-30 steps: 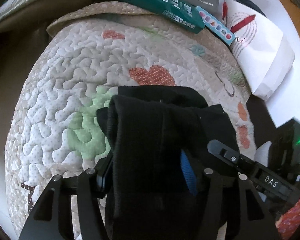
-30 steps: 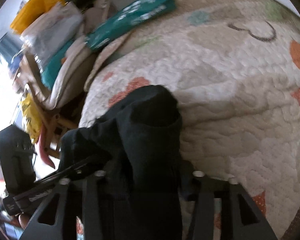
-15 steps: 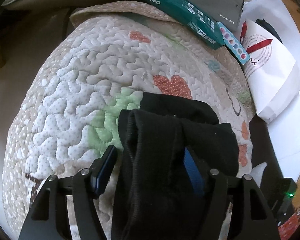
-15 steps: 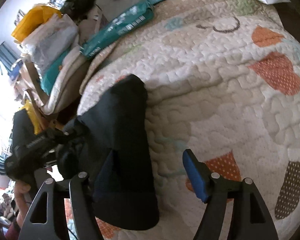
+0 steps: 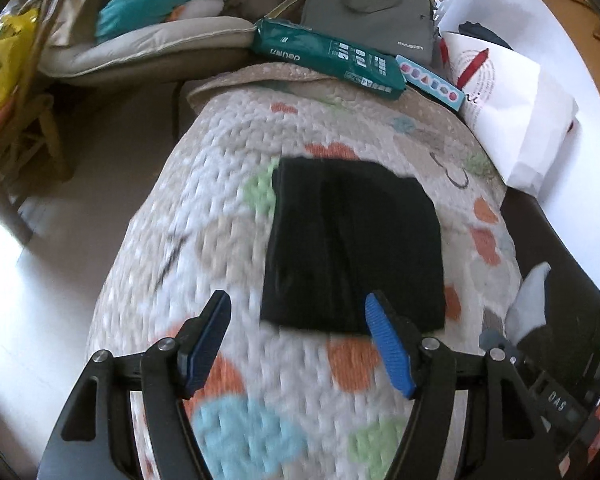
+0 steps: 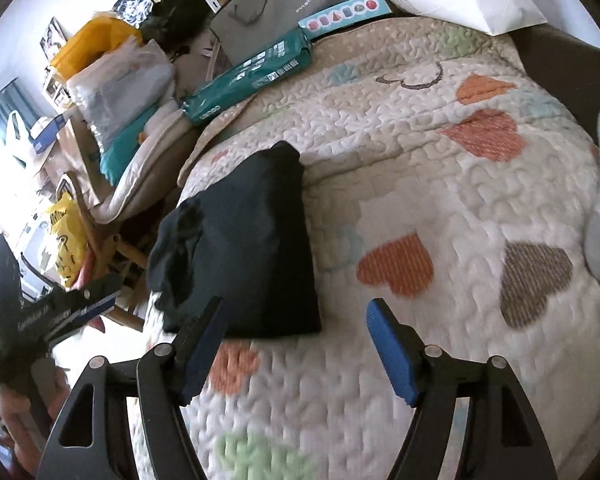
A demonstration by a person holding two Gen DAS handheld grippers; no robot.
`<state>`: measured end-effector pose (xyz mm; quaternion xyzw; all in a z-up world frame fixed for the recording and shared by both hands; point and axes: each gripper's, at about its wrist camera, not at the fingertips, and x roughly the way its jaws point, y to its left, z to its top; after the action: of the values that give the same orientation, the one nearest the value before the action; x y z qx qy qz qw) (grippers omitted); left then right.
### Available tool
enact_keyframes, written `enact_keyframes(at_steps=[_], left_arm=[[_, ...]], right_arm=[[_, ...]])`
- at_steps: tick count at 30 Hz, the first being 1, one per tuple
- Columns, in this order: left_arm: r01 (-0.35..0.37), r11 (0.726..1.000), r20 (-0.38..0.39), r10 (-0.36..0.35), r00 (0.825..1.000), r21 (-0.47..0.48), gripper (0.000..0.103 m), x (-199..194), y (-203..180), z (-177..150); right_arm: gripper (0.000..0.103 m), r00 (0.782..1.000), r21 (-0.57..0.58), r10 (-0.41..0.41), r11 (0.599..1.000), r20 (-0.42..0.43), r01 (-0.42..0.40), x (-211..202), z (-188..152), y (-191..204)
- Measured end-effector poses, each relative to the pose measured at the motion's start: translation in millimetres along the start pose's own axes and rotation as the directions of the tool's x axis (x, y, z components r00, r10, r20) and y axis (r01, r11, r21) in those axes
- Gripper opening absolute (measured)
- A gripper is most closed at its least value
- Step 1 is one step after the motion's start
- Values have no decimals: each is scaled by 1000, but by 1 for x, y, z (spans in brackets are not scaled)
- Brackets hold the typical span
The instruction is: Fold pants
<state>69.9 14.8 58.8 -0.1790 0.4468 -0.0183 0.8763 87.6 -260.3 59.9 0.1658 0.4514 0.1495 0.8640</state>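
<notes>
Pants: black, folded into a compact rectangle, lying flat on the heart-patterned quilt.
Left gripper: released, jaws wide apart, just short of the pants' near edge.
Right gripper: released, holding nothing; pants ahead, beside its left finger.
Writing: green package reads "deli"; grey bag lettering too small to read.

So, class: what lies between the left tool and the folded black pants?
Only bare quilt, seen in the left wrist view, between the left tool and pants.
</notes>
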Motion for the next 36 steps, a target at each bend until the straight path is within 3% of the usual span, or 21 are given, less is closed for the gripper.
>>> enact_keyframes(at_steps=[6,15,36], left_arm=[[-73,997,27,72,997,29,69,-23,-16,-58],[-157,982,91,148,985,101,70,-61,-36,-106],[-240,960,202,209,957,142,76,-93,-57,-121]], right_arm=[[77,1000,-12,-13,1000,11,13,-33,-34,3],[77,997,-30,-45,998,58,47,-63,-71,8],[79,990,-122,-72,989,120,86,-81,-84,28]])
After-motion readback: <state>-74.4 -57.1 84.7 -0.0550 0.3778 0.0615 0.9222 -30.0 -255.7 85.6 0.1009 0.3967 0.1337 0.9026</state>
